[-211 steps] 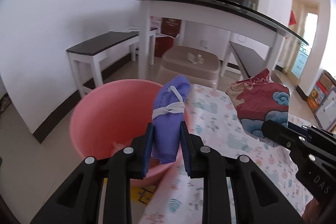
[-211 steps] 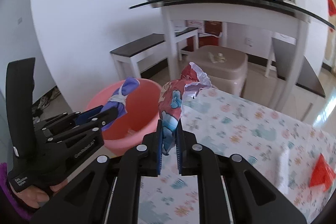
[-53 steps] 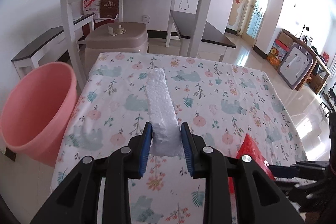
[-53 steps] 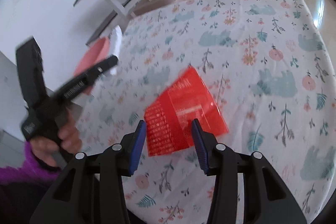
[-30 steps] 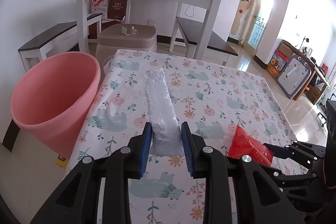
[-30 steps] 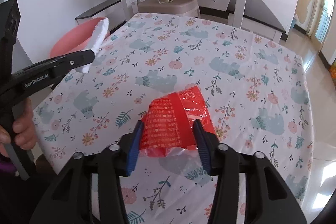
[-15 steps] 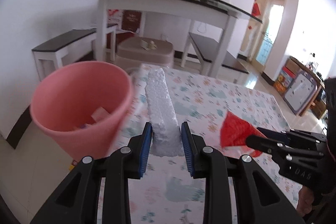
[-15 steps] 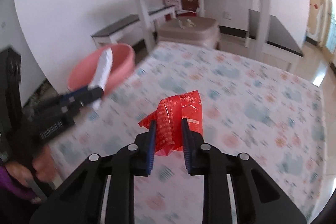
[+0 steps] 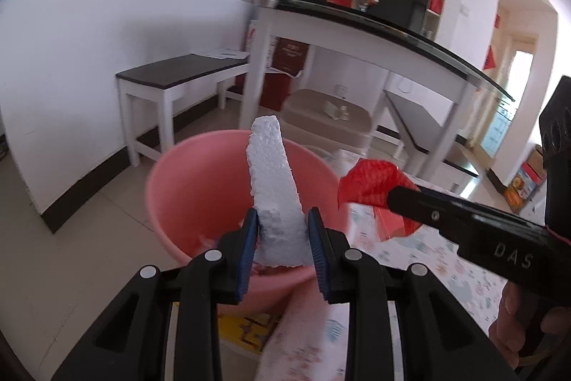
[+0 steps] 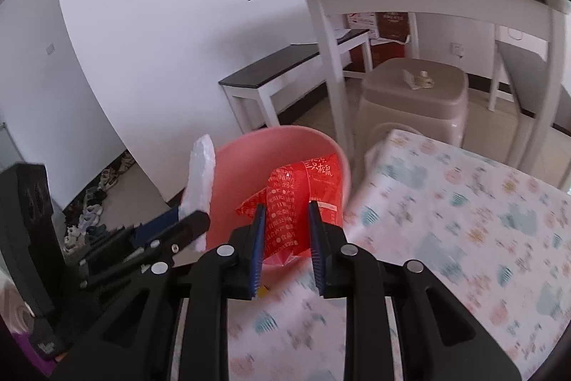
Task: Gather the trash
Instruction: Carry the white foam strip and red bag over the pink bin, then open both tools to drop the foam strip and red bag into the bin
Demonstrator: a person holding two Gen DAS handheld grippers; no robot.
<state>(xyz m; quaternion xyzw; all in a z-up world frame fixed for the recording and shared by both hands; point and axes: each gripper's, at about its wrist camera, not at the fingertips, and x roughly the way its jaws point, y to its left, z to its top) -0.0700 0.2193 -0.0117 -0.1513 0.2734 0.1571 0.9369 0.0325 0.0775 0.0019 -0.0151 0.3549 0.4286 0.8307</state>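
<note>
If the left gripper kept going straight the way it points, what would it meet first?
Probably the inside of the pink bucket: the left gripper, shut on a white foam strip, aims into its mouth. Depth is hard to judge.

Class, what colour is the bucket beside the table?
Pink; the bucket shows best in the left wrist view.

Ahead of the right gripper [image 10: 285, 238] and to its right lies a table [image 10: 464, 220] under a floral cloth. The pink bucket [image 10: 249, 174] stands on the tiled floor [image 9: 89, 220] straight ahead, at the table's edge. Beyond it, a beige stool [image 10: 414, 95] carries small items.
</note>
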